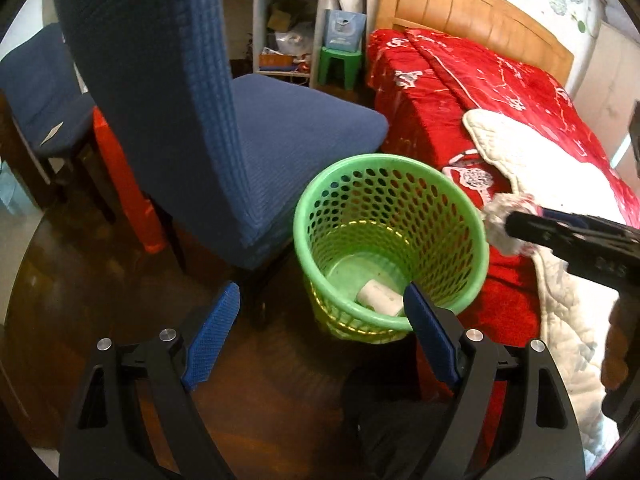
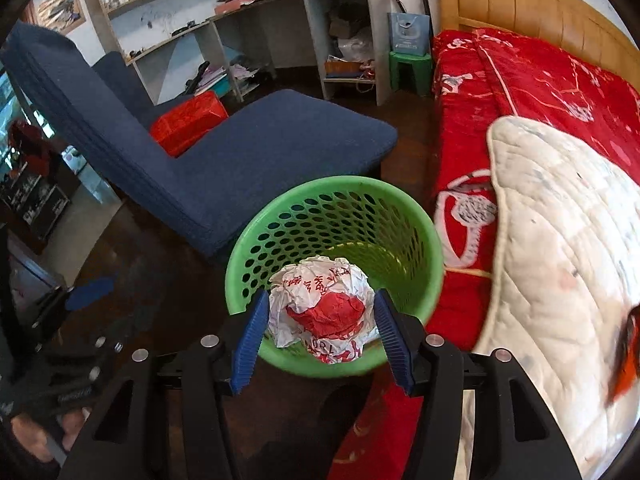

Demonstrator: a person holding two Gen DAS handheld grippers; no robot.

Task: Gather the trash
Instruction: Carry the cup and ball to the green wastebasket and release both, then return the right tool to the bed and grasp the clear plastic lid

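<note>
My right gripper [image 2: 322, 300] is shut on a crumpled white and red paper ball [image 2: 324, 308], both blue pads against its sides. It hangs over the mouth of a green perforated wastebasket [image 2: 240, 264] on the dark wooden floor. In the left wrist view the same paper ball [image 1: 498, 220] sits just outside the basket's right rim, above the wastebasket [image 1: 304, 208]. A white object [image 1: 380, 298] lies at the bottom of the basket. My left gripper [image 1: 320, 294] is open and holds nothing, close to the basket's near rim.
A blue covered chair [image 1: 256, 136] stands directly left of the basket, with a second one [image 1: 36, 88] behind it. A bed with a red blanket [image 1: 500, 92] and a white quilt [image 2: 560, 248] borders the right. Shelves [image 2: 248, 40] and a green stool [image 2: 410, 68] line the far wall.
</note>
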